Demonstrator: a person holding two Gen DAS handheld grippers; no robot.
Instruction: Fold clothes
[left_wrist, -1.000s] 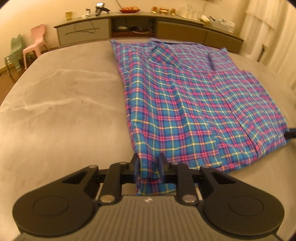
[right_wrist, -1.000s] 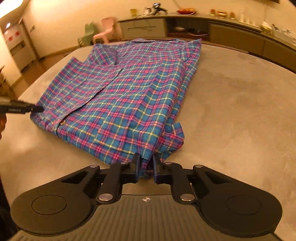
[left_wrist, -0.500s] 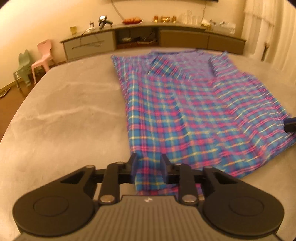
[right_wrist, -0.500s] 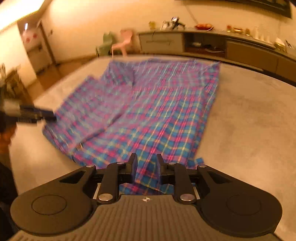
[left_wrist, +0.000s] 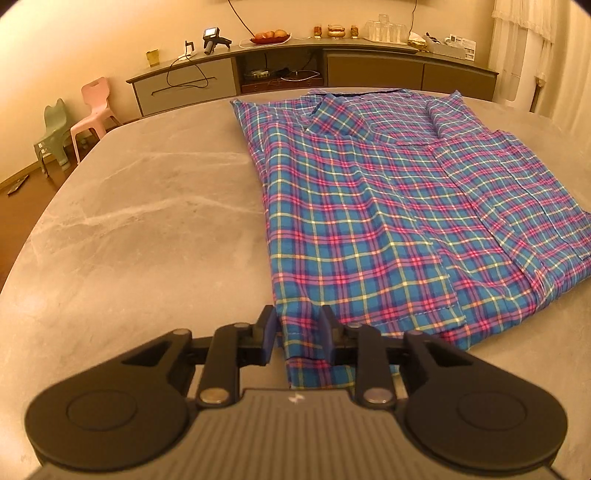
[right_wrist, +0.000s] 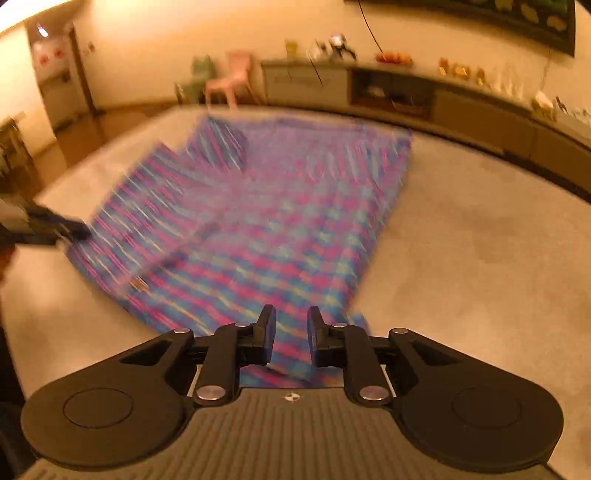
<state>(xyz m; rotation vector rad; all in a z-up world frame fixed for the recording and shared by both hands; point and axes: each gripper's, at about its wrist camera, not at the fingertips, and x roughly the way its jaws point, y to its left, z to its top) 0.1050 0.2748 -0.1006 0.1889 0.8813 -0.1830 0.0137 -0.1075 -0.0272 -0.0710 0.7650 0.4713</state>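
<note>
A blue, pink and yellow plaid shirt (left_wrist: 388, 221) lies folded lengthwise on the grey marble table (left_wrist: 147, 221), collar (left_wrist: 340, 118) at the far end. My left gripper (left_wrist: 298, 330) is open at the shirt's near left corner. The hem lies flat between its fingers, with a small gap beside the left finger. In the right wrist view, blurred by motion, the shirt (right_wrist: 277, 221) spreads ahead. My right gripper (right_wrist: 291, 332) is open above its near right corner. The left gripper's tip (right_wrist: 55, 229) shows at the shirt's left corner.
Bare tabletop (right_wrist: 461, 258) stretches on both sides of the shirt. Behind the table stands a long sideboard (left_wrist: 369, 66) with a fruit bowl, glasses and small items. A pink chair (left_wrist: 94, 103) and a green chair (left_wrist: 51, 129) stand by the far left wall.
My right gripper was shut on the shirt's near right corner; its jaws have parted, and it has lifted and drawn back. The hem at my left gripper has settled flat on the table.
</note>
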